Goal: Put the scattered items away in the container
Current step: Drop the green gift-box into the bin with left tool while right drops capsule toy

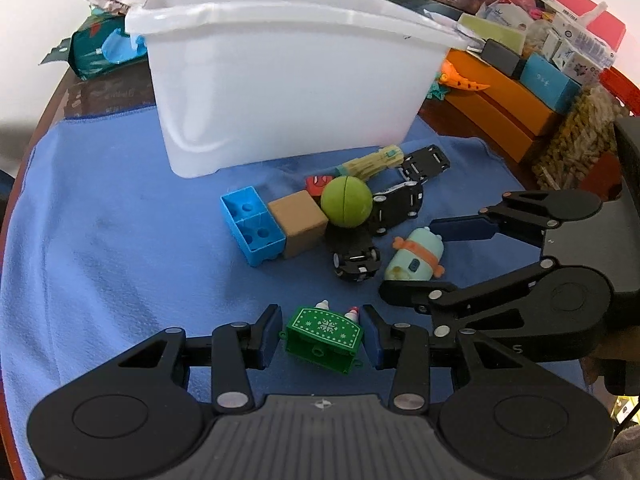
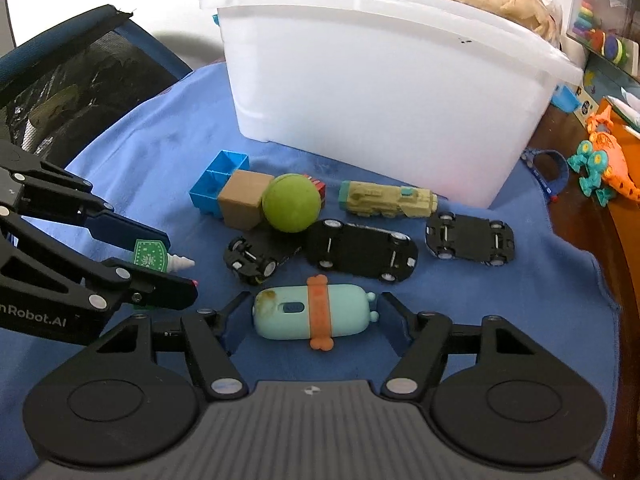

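Observation:
My left gripper [image 1: 322,334] is shut on a small green toy chest [image 1: 324,338] with a white snowflake pattern, just above the blue cloth [image 1: 120,240]. The same gripper [image 2: 180,266] and chest [image 2: 149,255] show at the left of the right wrist view. My right gripper [image 2: 315,314] stands open around a mint capsule toy [image 2: 312,316] with an orange band, gaps showing on both sides. Beyond lie a green ball [image 2: 291,203], a brown cube [image 2: 244,198], a blue brick [image 2: 216,184], a beige toy vehicle [image 2: 386,199] and three overturned black cars [image 2: 360,250]. The white bin [image 2: 380,100] stands behind them.
Orange boxes [image 1: 500,96] and packets crowd the table to the right of the bin. An orange and teal dinosaur toy [image 2: 608,160] lies off the cloth at right. A dark chair back [image 2: 80,80] stands at left. More clutter is piled behind the bin.

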Demonstrator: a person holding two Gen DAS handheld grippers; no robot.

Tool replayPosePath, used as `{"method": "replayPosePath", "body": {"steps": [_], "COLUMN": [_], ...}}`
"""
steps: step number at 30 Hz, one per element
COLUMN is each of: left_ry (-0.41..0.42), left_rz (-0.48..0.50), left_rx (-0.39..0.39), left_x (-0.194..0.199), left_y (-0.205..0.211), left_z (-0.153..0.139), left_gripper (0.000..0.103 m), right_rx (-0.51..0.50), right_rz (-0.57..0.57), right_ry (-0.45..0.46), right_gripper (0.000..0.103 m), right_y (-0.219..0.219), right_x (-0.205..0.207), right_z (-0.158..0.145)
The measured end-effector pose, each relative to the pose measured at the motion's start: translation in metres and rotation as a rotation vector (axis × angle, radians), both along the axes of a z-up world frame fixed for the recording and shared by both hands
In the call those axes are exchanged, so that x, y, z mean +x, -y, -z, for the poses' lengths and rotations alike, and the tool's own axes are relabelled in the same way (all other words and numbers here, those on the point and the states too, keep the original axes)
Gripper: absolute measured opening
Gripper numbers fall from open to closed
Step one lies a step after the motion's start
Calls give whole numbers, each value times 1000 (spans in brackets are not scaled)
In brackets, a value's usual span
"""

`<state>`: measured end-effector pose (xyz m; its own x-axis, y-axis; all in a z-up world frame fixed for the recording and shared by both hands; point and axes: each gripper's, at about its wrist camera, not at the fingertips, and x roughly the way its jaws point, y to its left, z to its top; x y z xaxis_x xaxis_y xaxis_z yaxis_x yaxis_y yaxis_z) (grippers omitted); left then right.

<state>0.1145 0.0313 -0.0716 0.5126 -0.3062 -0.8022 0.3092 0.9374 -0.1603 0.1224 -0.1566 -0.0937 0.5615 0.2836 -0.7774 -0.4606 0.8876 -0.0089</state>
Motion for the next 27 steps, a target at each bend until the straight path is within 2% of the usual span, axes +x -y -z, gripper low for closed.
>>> {"method": "replayPosePath", "body": {"steps": [8,12,16,23,27], "left_ry": [69,102,172,287,333], "left_rz": [11,13,30,19,4], "left_rx": [11,15,11,28,44], "left_x": [-5,0,4,36,67], "left_y": [4,6,9,8,11], "left_z": [-36,-60,-88,-136,-154], "left_gripper": [46,46,46,46,46], "right_rx": [-25,-28,-11,16,36], "right_rz": [-10,16,45,49,57], "right_ry": [71,59,58,185,247], "right_gripper": [70,70,70,70,70], "right_y": [10,16,23,28,26], "right_x": [-12,-9,-2,26,58], "right_z": [-31,-49,-73,-133,-154]}}
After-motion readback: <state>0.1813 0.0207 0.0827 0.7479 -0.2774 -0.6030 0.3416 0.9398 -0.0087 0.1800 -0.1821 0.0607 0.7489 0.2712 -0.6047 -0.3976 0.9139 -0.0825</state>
